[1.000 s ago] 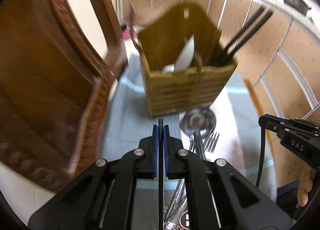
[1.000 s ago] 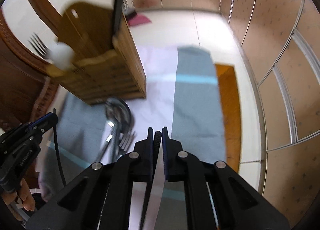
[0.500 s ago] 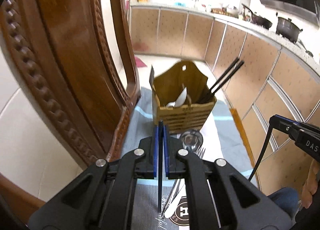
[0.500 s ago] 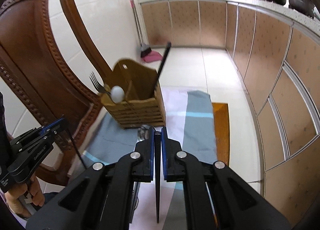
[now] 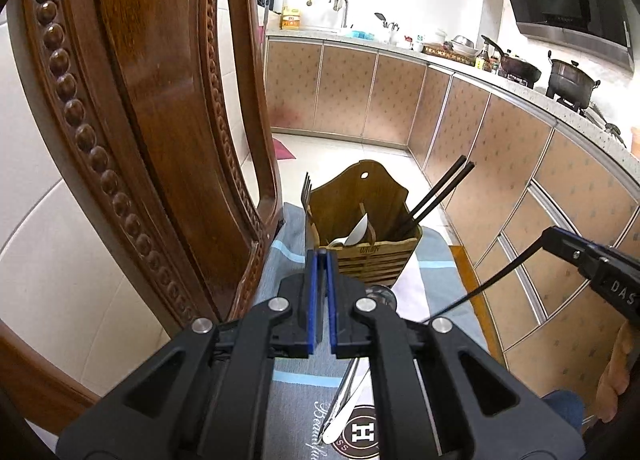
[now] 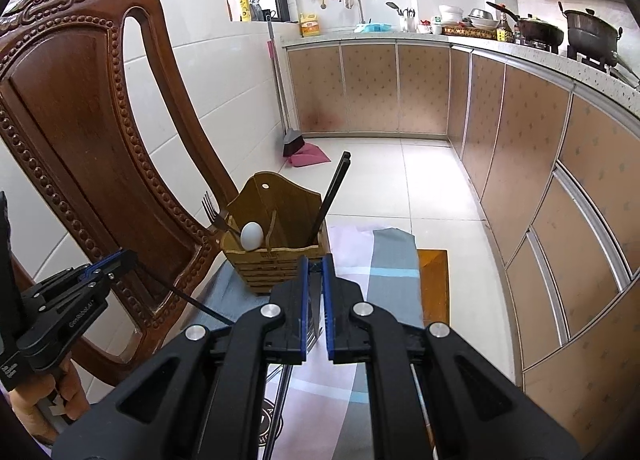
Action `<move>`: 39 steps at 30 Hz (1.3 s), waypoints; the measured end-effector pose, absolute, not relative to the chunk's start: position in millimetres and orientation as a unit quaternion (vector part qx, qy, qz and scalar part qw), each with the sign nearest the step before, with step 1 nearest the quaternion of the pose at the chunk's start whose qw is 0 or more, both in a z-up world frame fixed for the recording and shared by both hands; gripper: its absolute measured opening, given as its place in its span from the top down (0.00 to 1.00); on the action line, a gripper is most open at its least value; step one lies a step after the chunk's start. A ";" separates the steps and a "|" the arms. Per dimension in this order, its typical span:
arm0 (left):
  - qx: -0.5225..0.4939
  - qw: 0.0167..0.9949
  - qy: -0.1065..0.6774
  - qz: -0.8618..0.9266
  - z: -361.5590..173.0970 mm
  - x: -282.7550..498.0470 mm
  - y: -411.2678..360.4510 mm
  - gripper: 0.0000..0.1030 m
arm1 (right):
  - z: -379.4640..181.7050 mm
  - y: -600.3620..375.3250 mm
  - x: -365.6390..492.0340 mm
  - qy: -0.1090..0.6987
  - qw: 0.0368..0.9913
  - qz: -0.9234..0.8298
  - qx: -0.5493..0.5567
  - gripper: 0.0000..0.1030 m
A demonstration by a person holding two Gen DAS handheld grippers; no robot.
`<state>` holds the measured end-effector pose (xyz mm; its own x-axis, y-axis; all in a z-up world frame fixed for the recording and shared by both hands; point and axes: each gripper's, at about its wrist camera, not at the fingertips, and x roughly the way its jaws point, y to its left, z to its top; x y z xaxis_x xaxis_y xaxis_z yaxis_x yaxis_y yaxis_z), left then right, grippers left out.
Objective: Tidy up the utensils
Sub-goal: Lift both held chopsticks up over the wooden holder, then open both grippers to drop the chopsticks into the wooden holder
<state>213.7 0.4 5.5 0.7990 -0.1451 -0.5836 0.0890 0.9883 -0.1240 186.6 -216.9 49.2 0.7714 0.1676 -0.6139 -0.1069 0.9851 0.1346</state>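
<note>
Left of the wooden caddy [image 5: 376, 260], the carved chair [image 5: 160, 100] is the biggest thing in view, dark polished wood with a beaded edge. Under the caddy lies a soft striped cloth [image 5: 436, 252] in grey, pale blue and pink. The caddy itself is slatted bamboo with a tall arched back and inner dividers. It is part filled: two slim black chopsticks [image 5: 444, 192] lean out of its right compartment, a smooth white spoon [image 5: 360, 228] sits in the middle one, and a steel fork [image 5: 307, 188] stands at its left side.

On your side of the caddy, your left gripper [image 5: 322, 260] has its fingers clenched on one thin black chopstick [image 6: 192, 300]. Your right gripper [image 6: 315, 260] is pinching a second one [image 5: 480, 292]. Both are raised and short of the caddy.

Shiny metal cutlery [image 5: 348, 388] is left on the cloth in front of the caddy, so I judge the sorting to be roughly midway.
</note>
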 end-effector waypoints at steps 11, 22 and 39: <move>-0.033 0.950 0.303 -0.069 20.7 215.2 -3.9 0.96 | 47.6 -211.0 195.8 0.338 0.938 0.070 0.034 0.93; -0.044 0.975 0.208 -0.068 110.4 230.9 -5.9 0.96 | 112.8 -206.2 222.5 0.271 0.959 0.066 0.044 0.93; -0.061 0.976 0.207 -0.036 73.9 305.1 1.6 0.96 | 120.5 -198.1 286.7 0.211 0.972 0.077 0.073 0.93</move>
